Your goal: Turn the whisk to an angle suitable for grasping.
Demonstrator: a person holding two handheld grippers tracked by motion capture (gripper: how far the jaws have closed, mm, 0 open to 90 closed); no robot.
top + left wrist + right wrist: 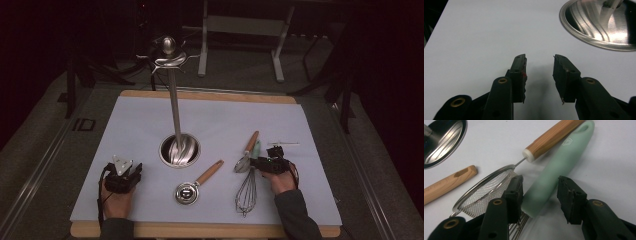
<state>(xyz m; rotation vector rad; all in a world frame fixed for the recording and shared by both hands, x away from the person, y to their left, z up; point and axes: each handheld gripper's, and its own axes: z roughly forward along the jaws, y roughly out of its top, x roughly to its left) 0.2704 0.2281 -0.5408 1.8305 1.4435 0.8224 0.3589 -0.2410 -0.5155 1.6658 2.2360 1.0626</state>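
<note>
A whisk lies on the white mat (225,120), its wire head (246,195) toward me and its mint-green handle (554,172) pointing away. My right gripper (254,161) (540,185) is open with that handle between its jaws; a gap shows at the right jaw. Next to it lies a mesh strainer (486,191) with a wooden handle (251,141). At the mat's near left, my left gripper (135,170) (540,67) rests open with nothing between its jaws, pointing toward the round steel base (599,25) of a utensil stand (175,100).
A round metal utensil (186,192) with a wooden handle (210,172) lies in front of the stand's base (179,150). The stand's hooks (168,59) are high at the back. A thin pale stick (285,144) lies beyond my right hand. Dark floor and table legs surround the board.
</note>
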